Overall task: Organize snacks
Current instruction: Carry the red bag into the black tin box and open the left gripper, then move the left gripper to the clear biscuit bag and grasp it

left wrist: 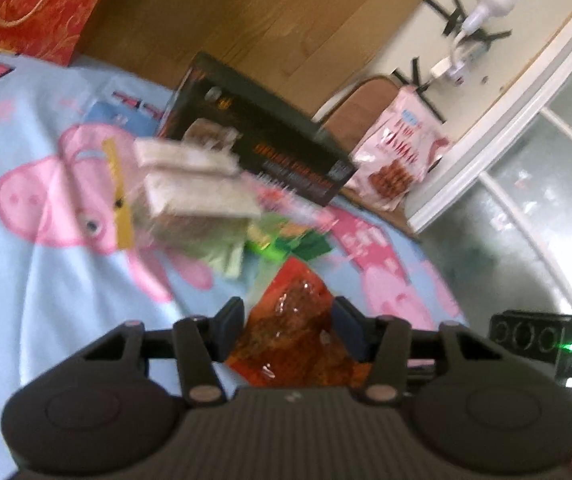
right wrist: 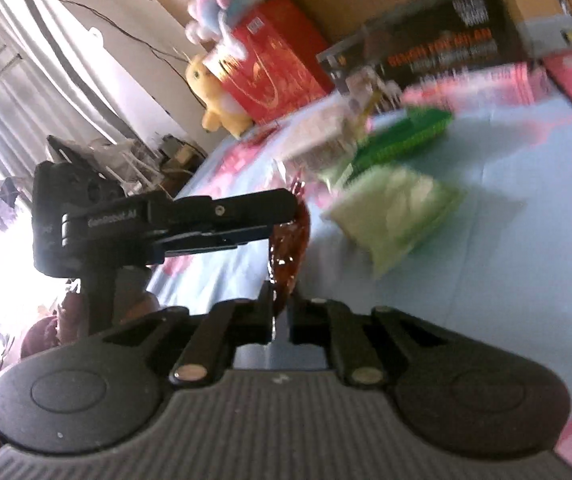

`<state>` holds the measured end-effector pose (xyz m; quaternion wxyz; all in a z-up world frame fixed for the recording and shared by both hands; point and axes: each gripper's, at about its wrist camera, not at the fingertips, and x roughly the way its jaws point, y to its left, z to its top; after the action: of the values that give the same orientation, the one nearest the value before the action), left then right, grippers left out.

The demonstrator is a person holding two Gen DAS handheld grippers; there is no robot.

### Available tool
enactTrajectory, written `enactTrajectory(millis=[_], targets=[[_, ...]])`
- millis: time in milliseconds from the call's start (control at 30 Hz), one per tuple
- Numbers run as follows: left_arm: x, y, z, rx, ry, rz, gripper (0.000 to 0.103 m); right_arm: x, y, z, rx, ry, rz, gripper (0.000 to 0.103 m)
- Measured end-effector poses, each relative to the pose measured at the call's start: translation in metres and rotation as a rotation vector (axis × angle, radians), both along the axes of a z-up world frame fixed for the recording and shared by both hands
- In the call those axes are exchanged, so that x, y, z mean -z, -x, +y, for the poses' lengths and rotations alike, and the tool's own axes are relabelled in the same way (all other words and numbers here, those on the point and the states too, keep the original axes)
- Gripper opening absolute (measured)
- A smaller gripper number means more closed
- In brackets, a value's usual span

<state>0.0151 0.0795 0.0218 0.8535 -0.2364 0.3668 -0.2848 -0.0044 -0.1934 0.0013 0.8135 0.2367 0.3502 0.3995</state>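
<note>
Left wrist view: a red gift bag (left wrist: 34, 4), a stack of pale snack packs (left wrist: 198, 184), a black box (left wrist: 262, 136) and a pink snack bag (left wrist: 398, 156) lay on the bedsheet (left wrist: 26, 272). The left hand-held gripper (left wrist: 288, 316) stood partly open around a red snack packet (left wrist: 286, 332); pad contact could not be told. Right wrist view alone showed plush toys (right wrist: 214, 100), a light green packet (right wrist: 394, 216), and the right hand-held gripper (right wrist: 280, 312) closed tight on the same packet's lower edge.
</note>
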Motion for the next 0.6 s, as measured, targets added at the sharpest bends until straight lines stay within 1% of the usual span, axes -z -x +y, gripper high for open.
enactTrajectory(millis=[67,167,233,300,400,467,500,567,600], targets=[[-0.013,-0.006,-0.002,0.007,0.008,-0.028,0.048,-0.011,-0.002,-0.005,0.009,-0.014,-0.032,0.009],[-0.037,-0.028,-0.010,0.010,-0.026,-0.084,0.049,-0.029,-0.018,-0.011,0.031,-0.004,-0.082,0.009],[-0.054,-0.048,-0.015,-0.003,-0.049,-0.138,0.050,-0.043,-0.038,-0.013,0.052,0.005,-0.110,0.009],[-0.069,-0.072,-0.016,-0.027,-0.056,-0.180,0.051,-0.059,-0.063,-0.014,0.072,0.007,-0.141,0.009],[-0.082,-0.115,-0.016,-0.084,-0.057,-0.205,0.050,-0.079,-0.105,-0.012,0.104,0.031,-0.167,0.009],[-0.085,-0.140,-0.018,-0.089,-0.067,-0.210,0.051,-0.087,-0.134,-0.002,0.144,0.089,-0.187,0.009],[-0.085,-0.150,-0.021,-0.106,-0.085,-0.208,0.052,-0.087,-0.150,0.004,0.160,0.121,-0.188,0.009],[-0.085,-0.160,-0.025,-0.139,-0.137,-0.220,0.052,-0.082,-0.178,0.019,0.154,0.161,-0.164,0.015],[-0.085,-0.159,-0.027,-0.157,-0.163,-0.231,0.052,-0.077,-0.185,0.027,0.166,0.199,-0.164,0.016]])
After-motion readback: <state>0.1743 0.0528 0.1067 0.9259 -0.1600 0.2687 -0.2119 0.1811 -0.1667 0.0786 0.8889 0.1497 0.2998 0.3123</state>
